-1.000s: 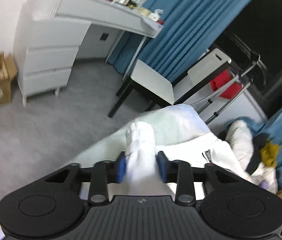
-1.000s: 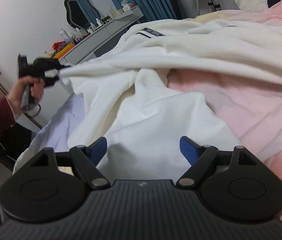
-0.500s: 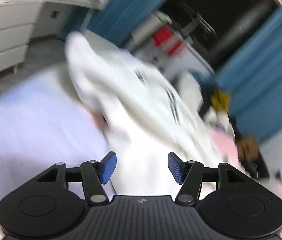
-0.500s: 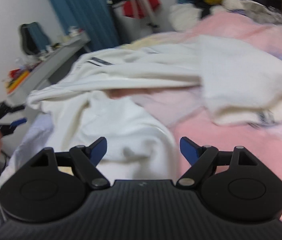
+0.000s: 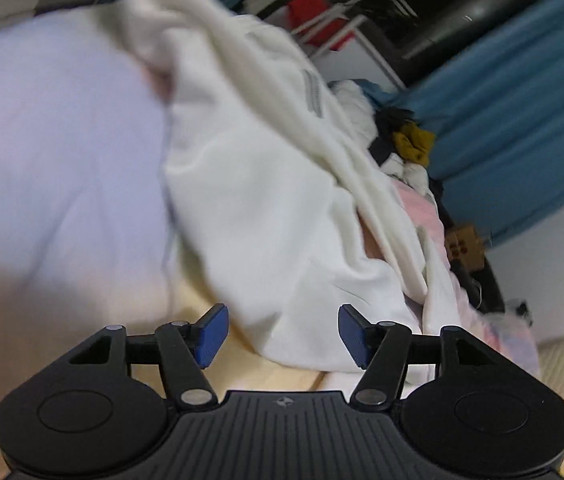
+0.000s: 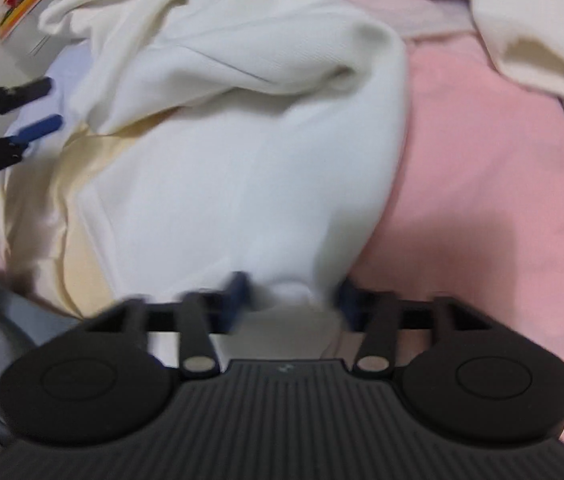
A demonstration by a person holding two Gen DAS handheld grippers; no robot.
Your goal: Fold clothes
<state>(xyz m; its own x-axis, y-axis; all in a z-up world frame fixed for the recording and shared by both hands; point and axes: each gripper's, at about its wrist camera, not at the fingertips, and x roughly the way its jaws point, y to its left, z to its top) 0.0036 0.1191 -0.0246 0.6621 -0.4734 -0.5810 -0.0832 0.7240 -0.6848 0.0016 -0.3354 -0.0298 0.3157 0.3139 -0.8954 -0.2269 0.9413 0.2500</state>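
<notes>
A white sweatshirt (image 5: 258, 184) lies crumpled on the bed, with a grey stripe mark on it. My left gripper (image 5: 280, 334) is open and empty, just short of the sweatshirt's near hem. In the right wrist view the same sweatshirt (image 6: 242, 152) fills the middle. My right gripper (image 6: 290, 294) has its blurred jaws partly closed around the garment's near edge; whether it grips the cloth is unclear. The left gripper also shows at the left edge of that view (image 6: 38, 108), open.
The bed has a pink sheet (image 6: 482, 168), a lavender cover (image 5: 54, 152) and a cream cover (image 6: 78, 208). A pile of clothes (image 5: 406, 140) lies at the bed's far end by blue curtains (image 5: 514, 92). Another cream garment (image 6: 530, 28) lies at the right.
My left gripper let go of the white sleeve, opened and swung down toward the sweatshirt's hem. My right gripper moved down onto the garment's near edge and its jaws narrowed.
</notes>
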